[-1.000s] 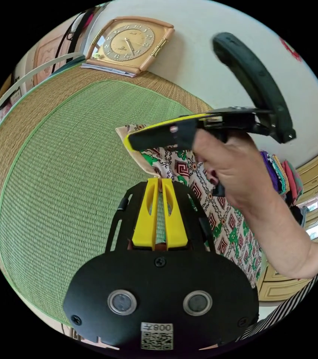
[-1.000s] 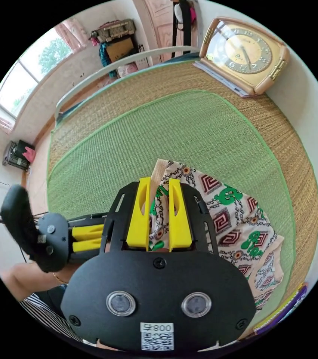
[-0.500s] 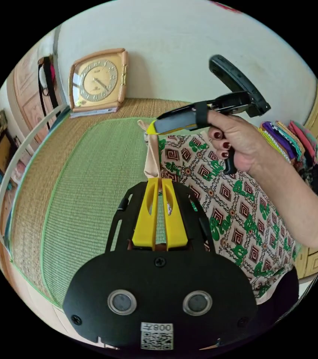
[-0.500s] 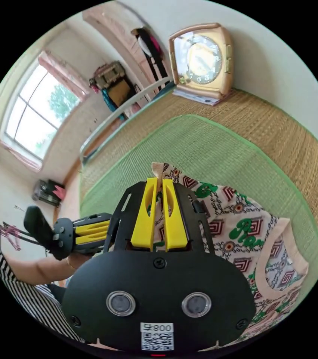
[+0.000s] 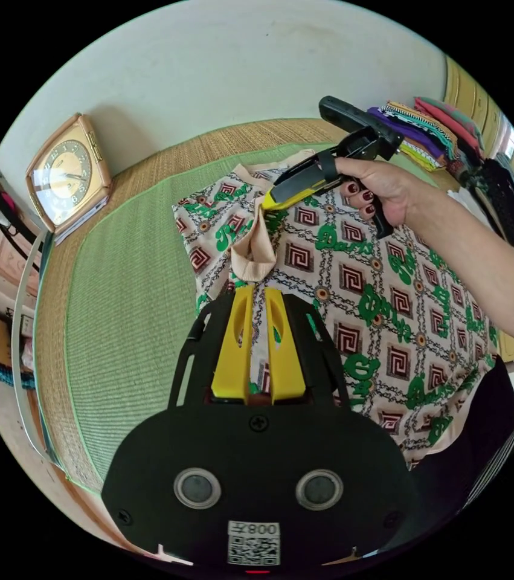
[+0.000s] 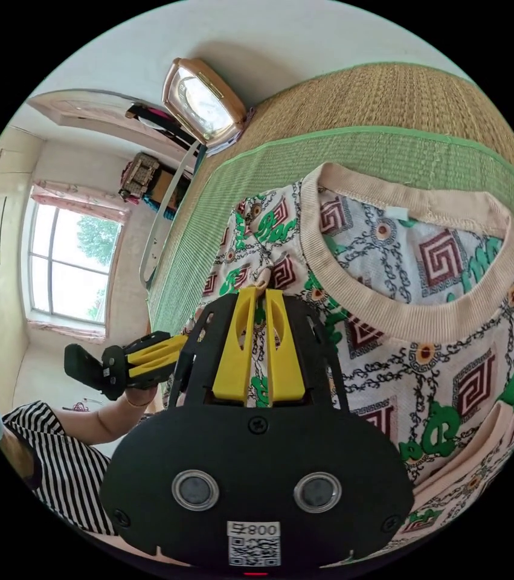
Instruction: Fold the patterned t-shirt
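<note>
The patterned t-shirt (image 5: 365, 284) is cream with maroon squares and green lettering, and it is held up over a green mat (image 5: 130, 314). My left gripper (image 5: 257, 292) is shut on the shirt's beige cuffed edge. The right gripper (image 5: 272, 202) comes into the left gripper view in a person's hand and pinches the shirt higher up. In the right gripper view my right gripper (image 6: 260, 293) is shut on a fold of the t-shirt (image 6: 426, 338) beside its beige collar (image 6: 389, 314). The left gripper (image 6: 175, 350) appears at the lower left of that view.
A gold clock (image 5: 66, 175) leans on the white wall at the mat's far end. Folded clothes (image 5: 426, 124) are stacked near a wooden cabinet. A window (image 6: 69, 260) and a person in a striped top (image 6: 63, 465) appear on the left of the right gripper view.
Both grippers have kept their hold and lifted the shirt, which now spreads wide with its collar in front of the right gripper's camera. Both cameras have tilted and swung.
</note>
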Tool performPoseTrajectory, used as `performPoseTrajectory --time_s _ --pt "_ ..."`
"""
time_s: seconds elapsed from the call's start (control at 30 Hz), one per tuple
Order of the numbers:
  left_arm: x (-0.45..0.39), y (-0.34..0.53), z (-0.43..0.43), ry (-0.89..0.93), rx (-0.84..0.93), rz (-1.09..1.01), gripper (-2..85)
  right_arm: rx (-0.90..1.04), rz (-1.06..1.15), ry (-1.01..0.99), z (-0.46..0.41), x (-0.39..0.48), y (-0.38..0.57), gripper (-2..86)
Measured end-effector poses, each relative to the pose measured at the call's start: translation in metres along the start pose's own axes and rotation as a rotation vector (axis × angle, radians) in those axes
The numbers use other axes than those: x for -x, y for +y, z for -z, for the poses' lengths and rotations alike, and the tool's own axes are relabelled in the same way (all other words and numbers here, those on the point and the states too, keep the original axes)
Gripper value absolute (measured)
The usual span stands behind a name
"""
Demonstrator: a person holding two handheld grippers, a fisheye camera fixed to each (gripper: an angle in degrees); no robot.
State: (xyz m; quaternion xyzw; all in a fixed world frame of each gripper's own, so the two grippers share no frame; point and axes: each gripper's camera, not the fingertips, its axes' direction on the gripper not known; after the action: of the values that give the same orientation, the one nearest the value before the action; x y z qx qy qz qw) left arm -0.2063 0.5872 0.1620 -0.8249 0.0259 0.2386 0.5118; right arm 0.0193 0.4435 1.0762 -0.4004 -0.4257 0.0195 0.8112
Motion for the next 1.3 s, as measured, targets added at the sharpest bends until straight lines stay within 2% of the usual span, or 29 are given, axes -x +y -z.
performPoseTrajectory --time_s 0.17,0.33,0.53,0.67,0.8,0.9,1.13,1.2,1.3 --pt "0.010 -0.009 0.001 0.086 -0.053 0.077 5.6 -0.029 0.010 0.032 0.015 -0.005 0.009 2.5" --pt "0.016 -0.023 -0.028 0.208 0.048 0.092 2.0 -0.043 0.021 0.061 0.023 -0.005 0.018 2.0" --pt "0.012 -0.014 -0.021 0.159 0.013 0.095 0.4 -0.095 0.077 0.054 0.033 0.008 0.024 1.1" --pt "0.025 -0.011 -0.016 0.162 -0.056 0.171 0.2 -0.043 0.149 0.053 0.014 0.025 0.015 0.4" --pt "0.033 -0.009 -0.040 0.084 0.059 0.214 0.2 0.054 0.161 0.084 -0.023 0.030 -0.003 0.1" --pt "0.038 -0.004 -0.046 0.035 0.054 0.219 0.2 0.071 0.164 0.079 -0.034 0.031 -0.008 0.1" --pt "0.051 0.008 -0.048 0.053 -0.010 0.249 0.1 0.068 0.198 0.146 -0.026 0.045 0.008 0.1" --pt "0.053 0.010 -0.061 0.064 0.054 0.243 0.1 0.040 0.184 0.111 -0.017 0.043 0.020 0.1" --pt "0.061 0.017 -0.062 0.092 0.009 0.267 0.1 0.019 0.207 0.052 0.001 0.048 0.047 0.1"
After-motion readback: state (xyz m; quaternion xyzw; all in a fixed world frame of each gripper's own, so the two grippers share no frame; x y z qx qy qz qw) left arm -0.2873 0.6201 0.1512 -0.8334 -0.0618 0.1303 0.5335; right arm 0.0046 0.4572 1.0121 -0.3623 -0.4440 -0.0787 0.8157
